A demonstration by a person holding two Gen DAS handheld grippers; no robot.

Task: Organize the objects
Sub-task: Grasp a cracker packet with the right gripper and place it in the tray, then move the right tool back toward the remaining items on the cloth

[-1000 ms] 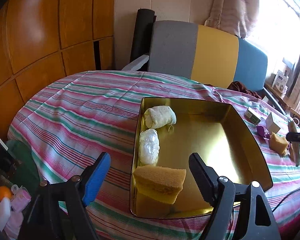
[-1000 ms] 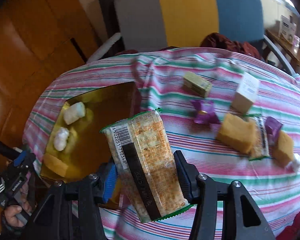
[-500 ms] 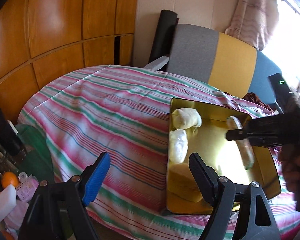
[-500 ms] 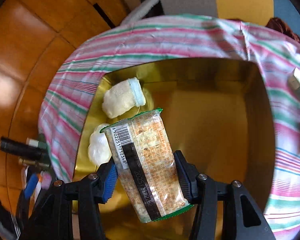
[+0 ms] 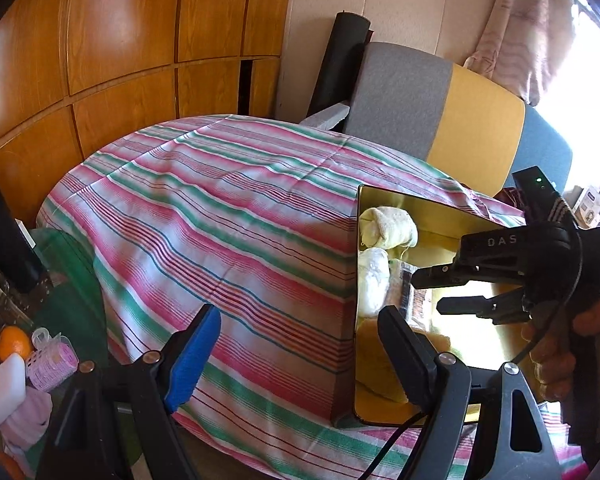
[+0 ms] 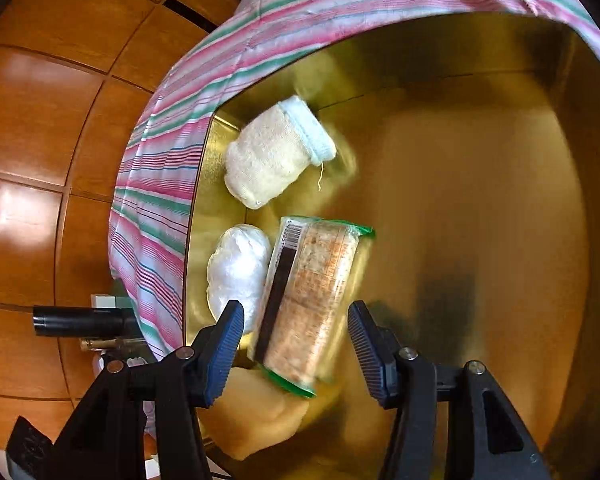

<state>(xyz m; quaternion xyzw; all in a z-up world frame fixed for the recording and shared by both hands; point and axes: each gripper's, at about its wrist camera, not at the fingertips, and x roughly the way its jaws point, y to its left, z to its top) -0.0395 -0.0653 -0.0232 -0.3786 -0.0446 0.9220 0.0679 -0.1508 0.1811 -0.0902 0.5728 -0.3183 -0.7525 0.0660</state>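
A gold tin tray (image 6: 480,168) sits on the striped tablecloth (image 5: 228,216). In it lie a rolled cream sock (image 6: 272,156), a white plastic-wrapped bundle (image 6: 236,272), a yellow sponge (image 6: 256,420) and a cracker packet (image 6: 312,300). My right gripper (image 6: 296,344) is open just above the packet, whose lower end rests on the sponge. It also shows in the left wrist view (image 5: 432,288), over the tray (image 5: 440,212). My left gripper (image 5: 300,356) is open and empty, near the table's front edge left of the tray.
A grey, yellow and blue chair (image 5: 452,120) stands behind the table. Wooden wall panels (image 5: 100,40) fill the left. An orange (image 5: 14,342) and small toiletries (image 5: 48,364) lie low at the left.
My right gripper has gone down into the tray and opened, letting go of the cracker packet beside the white bundle. My left gripper has drifted left, away from the tray.
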